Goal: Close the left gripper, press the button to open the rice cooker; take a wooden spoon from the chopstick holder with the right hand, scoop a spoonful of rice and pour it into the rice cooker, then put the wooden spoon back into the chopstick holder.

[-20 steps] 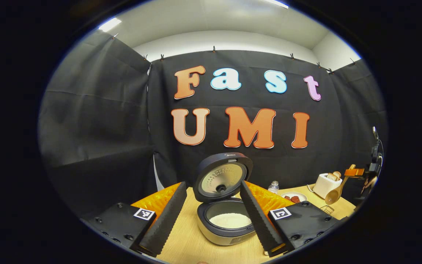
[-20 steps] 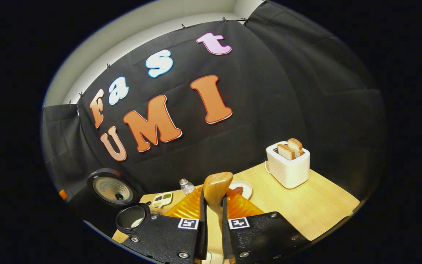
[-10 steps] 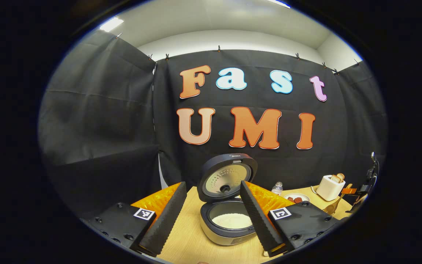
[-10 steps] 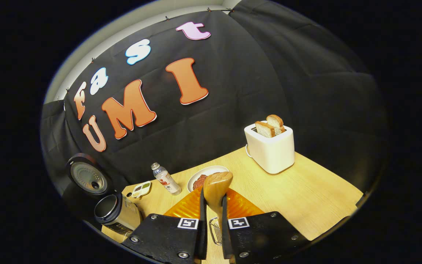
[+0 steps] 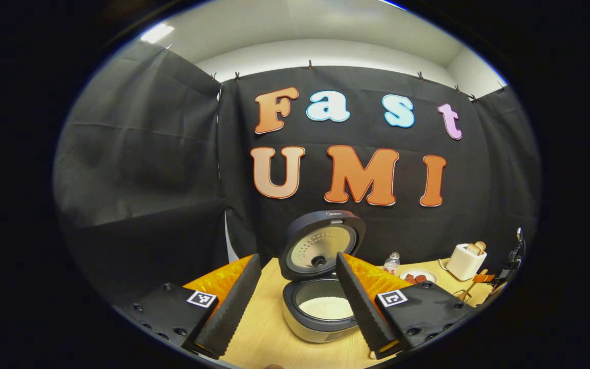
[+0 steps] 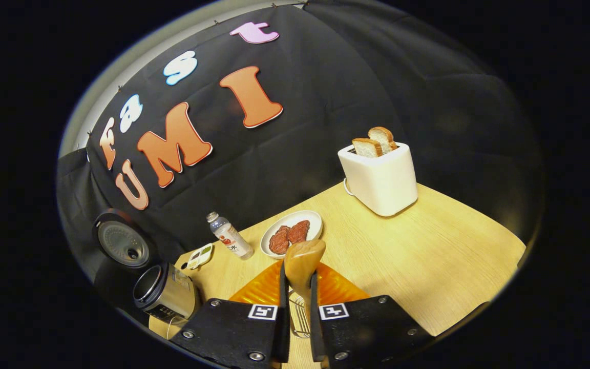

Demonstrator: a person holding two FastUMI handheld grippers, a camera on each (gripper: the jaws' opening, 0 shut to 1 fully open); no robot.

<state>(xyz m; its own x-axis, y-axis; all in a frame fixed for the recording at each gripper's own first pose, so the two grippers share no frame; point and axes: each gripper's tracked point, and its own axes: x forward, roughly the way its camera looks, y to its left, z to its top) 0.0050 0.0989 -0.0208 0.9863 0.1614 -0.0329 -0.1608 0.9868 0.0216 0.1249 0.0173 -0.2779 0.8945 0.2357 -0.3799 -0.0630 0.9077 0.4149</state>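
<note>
— Two grippers are to be accounted for. How is the right gripper [image 6: 295, 307] set?

— Its fingers are drawn in close, and the spoon [image 6: 301, 262] is pinched between them, with the bowl end standing up past the tips. A wire holder [image 6: 299, 320] is glimpsed just below, between the fingers; whether the spoon is touching it cannot be told.

— And the left gripper [image 5: 295, 302]?

— It is held wide apart and nothing is gripped. The cooker [image 5: 320, 312] is seen between its fingers, lid [image 5: 321, 245] raised upright at the back, white rice [image 5: 325, 308] lying in the pot.

— What is laid out beyond?

— In the right gripper view, a plate [image 6: 313, 221] bearing reddish pieces is found just past the spoon on the table [image 6: 428, 256]. A small bottle [image 6: 229, 242] is placed beside the plate, and a small dish [image 6: 200, 255] beside that. The cooker [image 6: 164, 293] is seen at the far left with its lid [image 6: 122, 247] up. A toaster [image 6: 379, 177] with two slices [image 6: 374, 142] standing in it is set near the back wall, well apart from the plate.
</note>
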